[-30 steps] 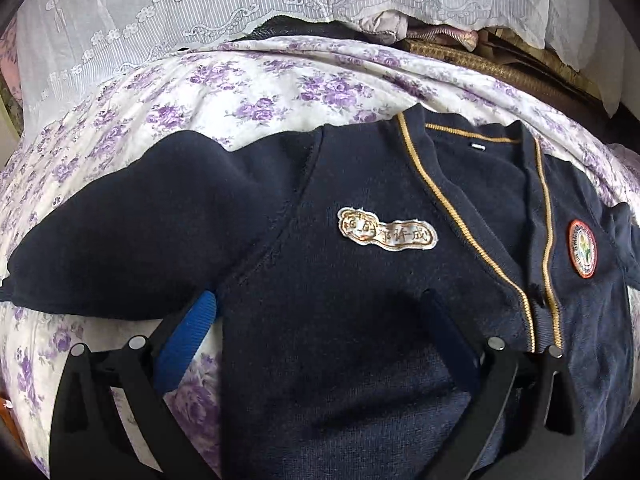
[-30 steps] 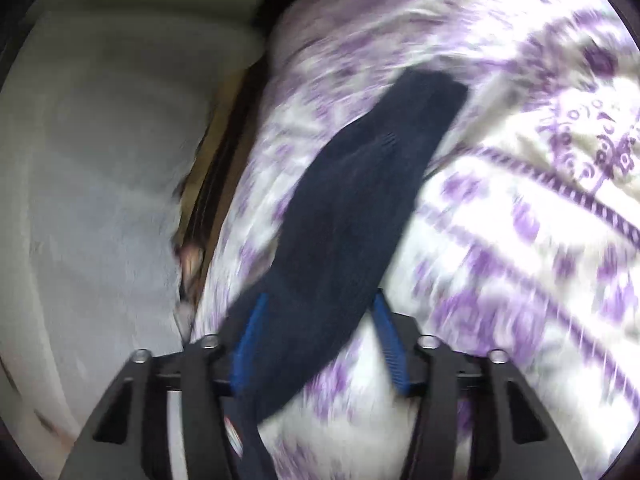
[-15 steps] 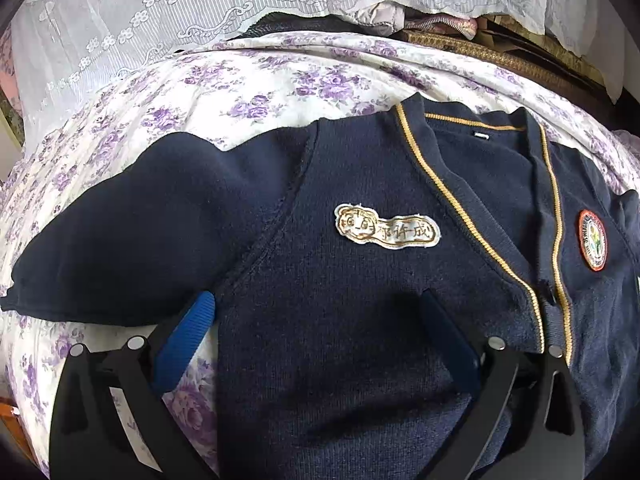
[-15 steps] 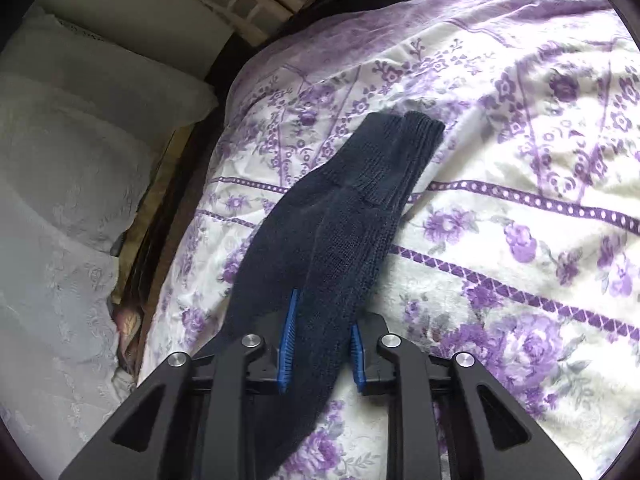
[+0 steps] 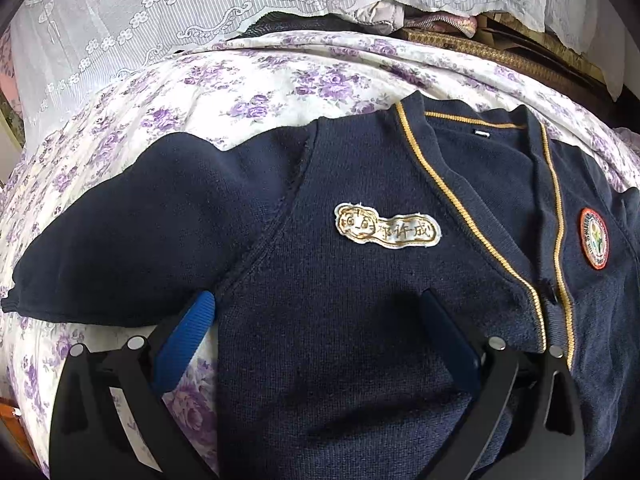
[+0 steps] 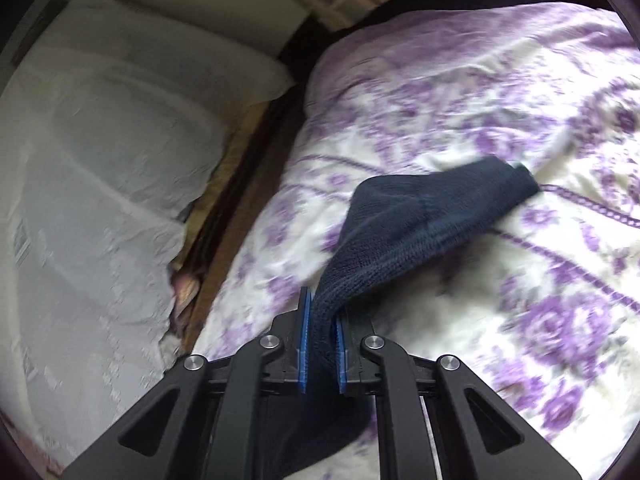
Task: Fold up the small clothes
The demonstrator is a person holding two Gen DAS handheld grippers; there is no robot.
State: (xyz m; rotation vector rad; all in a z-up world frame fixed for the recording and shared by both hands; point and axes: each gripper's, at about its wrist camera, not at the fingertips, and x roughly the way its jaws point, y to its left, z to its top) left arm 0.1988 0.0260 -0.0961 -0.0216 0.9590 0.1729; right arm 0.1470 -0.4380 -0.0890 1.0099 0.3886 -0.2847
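Pinching with my right hand-held gripper [image 6: 322,334]: its blue ribbed pads have just been closing and now clamp a bunched fold of the navy knitted sleeve [image 6: 404,232], which runs up and to the right from the pads.
Sleeve cuff: its far end rests on the white bedspread with purple flowers [image 6: 460,92]; the stretch nearer the pads is raised off the cover.
Left hand-held gripper [image 5: 320,320]: I hold it wide open over the navy knitted cardigan with gold trim [image 5: 360,300]; one blue pad sits at the armpit edge beside the other sleeve, the second pad lies on the chest panel, and nothing is pinched.
Cardigan: spread flat, front up, on the bed, directly ahead of and beneath my left pads; its left-hand sleeve stretches out sideways.
Badges: a cream embroidered name patch [image 5: 387,232] just beyond my left pads; a round red-rimmed crest [image 5: 594,239] to the right of the gold-edged placket.
Behind the bed: white lace cloth [image 5: 160,12].
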